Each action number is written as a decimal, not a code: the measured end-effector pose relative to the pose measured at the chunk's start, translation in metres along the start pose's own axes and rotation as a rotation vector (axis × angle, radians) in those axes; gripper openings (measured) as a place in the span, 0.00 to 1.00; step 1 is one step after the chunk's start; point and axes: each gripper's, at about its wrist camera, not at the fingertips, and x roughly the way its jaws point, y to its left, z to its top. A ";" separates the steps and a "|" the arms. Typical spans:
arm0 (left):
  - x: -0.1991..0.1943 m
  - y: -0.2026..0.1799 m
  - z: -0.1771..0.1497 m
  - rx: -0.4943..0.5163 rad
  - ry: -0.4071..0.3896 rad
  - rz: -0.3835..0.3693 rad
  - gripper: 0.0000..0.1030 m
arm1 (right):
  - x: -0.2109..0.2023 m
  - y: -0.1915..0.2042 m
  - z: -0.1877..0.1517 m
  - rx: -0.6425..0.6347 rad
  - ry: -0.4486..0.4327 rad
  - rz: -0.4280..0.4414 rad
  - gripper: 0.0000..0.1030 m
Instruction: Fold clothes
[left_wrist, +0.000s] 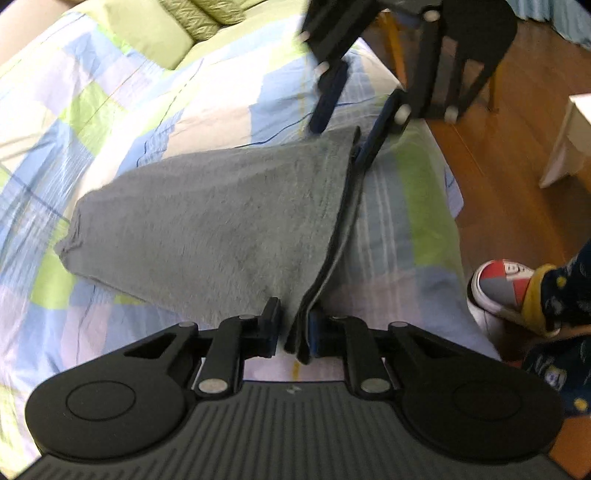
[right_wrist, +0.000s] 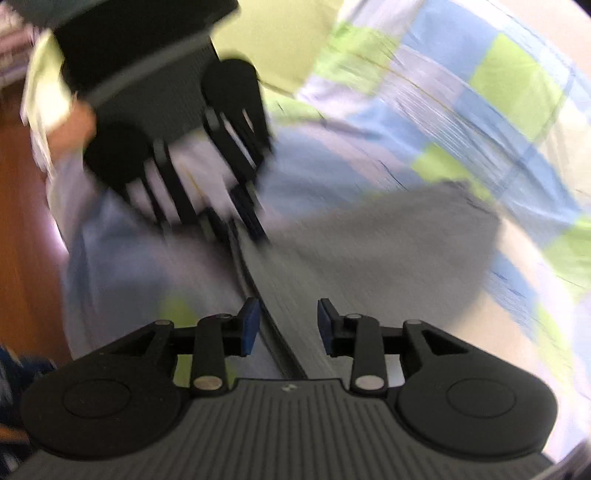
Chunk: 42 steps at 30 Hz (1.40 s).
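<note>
A grey fleecy garment (left_wrist: 221, 221) lies folded on the checked bedspread (left_wrist: 129, 110); its stacked folded edge runs from near to far on the right side. My left gripper (left_wrist: 293, 332) has its jaws close together with the near corner of that edge between them. My right gripper (right_wrist: 286, 326) is open, its jaws astride the far end of the same edge (right_wrist: 273, 332), not pinching it. It also shows in the left wrist view (left_wrist: 345, 129) at the garment's far corner. The left gripper shows blurred in the right wrist view (right_wrist: 236, 225).
Green pillows (left_wrist: 177, 22) lie at the head of the bed. The bed's edge runs on the right, with wooden floor (left_wrist: 498, 166), a black stool (left_wrist: 472, 55), white furniture (left_wrist: 569, 140) and a person's shoe (left_wrist: 502, 288) beyond it.
</note>
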 end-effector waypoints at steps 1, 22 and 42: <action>0.002 0.000 0.000 -0.007 0.001 0.001 0.17 | -0.005 -0.001 -0.011 -0.035 0.011 -0.008 0.29; 0.027 0.019 0.001 -0.191 0.049 0.000 0.09 | 0.016 0.021 -0.038 -0.344 -0.165 -0.029 0.05; 0.076 0.296 0.075 -0.639 0.045 0.011 0.02 | 0.079 -0.288 0.074 0.361 -0.026 0.258 0.04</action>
